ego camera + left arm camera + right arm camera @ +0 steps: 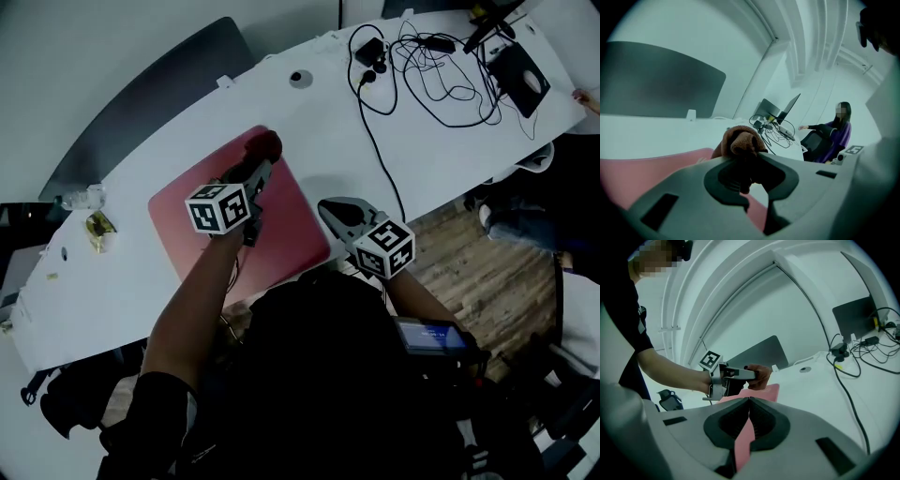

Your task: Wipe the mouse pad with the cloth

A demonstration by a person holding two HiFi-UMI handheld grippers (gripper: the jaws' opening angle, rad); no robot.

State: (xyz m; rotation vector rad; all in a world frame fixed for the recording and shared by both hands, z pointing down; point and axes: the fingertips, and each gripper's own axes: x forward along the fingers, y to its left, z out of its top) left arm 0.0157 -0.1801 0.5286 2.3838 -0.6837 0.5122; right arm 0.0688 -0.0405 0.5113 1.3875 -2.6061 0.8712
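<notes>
Here, a crumpled brown cloth (740, 140) is clenched in the left gripper (740, 164) over a pink rectangular mouse pad (292, 234); the right gripper (750, 401) is closed, empty.

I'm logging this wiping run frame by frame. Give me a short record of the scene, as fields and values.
surface: white table
mouse pad: red, flat on the table
cloth: dark red, bunched, over the pad's far edge
left gripper: shut on the cloth
right gripper: jaws together, nothing between them, beside the pad's right edge
clutter: cables at the table's far right
</notes>
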